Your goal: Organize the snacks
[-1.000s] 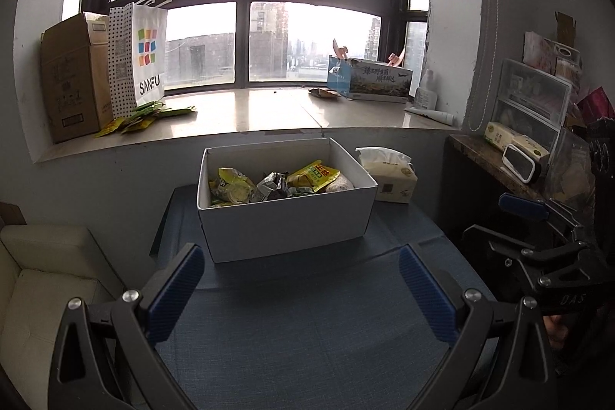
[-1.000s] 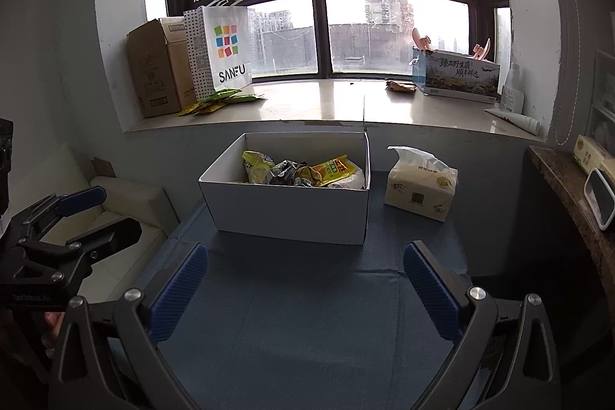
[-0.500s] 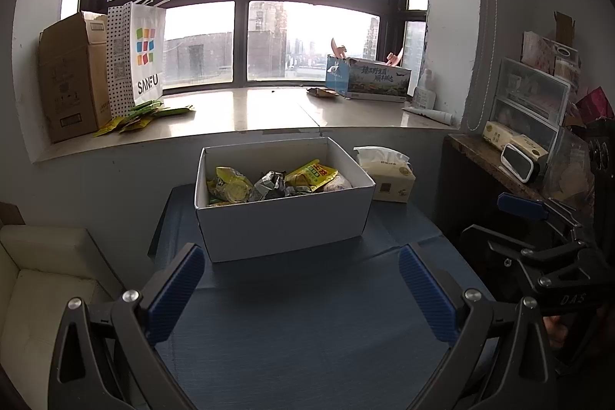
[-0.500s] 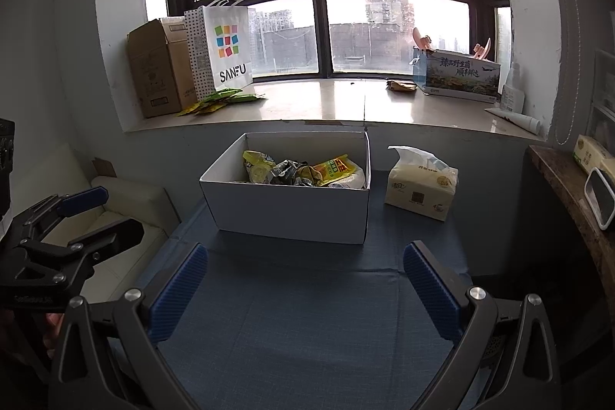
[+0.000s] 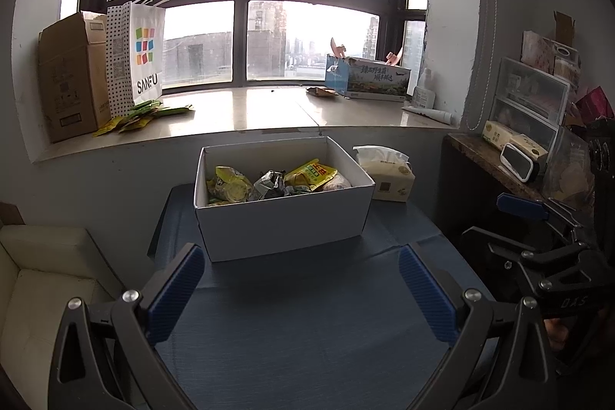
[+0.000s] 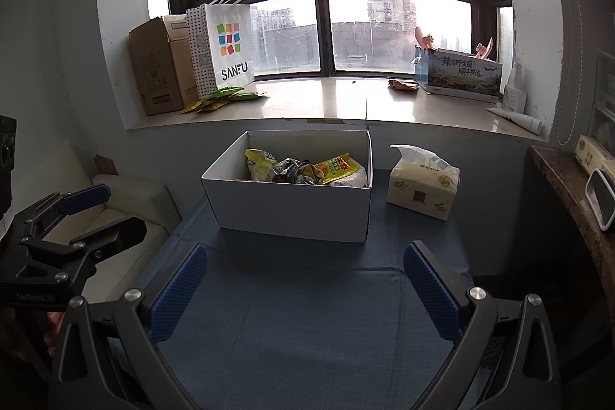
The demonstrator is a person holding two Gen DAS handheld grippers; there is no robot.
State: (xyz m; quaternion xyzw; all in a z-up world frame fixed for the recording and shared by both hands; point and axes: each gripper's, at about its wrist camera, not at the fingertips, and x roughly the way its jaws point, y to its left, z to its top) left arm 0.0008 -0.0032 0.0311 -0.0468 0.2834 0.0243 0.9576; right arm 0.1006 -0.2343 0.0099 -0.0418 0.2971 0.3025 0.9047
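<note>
left gripper (image 5: 301, 289) spread, empty | right gripper (image 6: 303, 281) likewise | white box (image 5: 284, 221) — nearer than before

We see the scene from two low cameras above the blue table (image 5: 307, 333), both facing the window. The left wrist view looks from the left, near the white box (image 5: 282, 218), and catches the right gripper (image 5: 538, 229) at its right edge. The right wrist view looks from the right at a similar closeness; both share the box, the tissue pack (image 6: 423, 187) and the windowsill (image 6: 338, 102).
</note>
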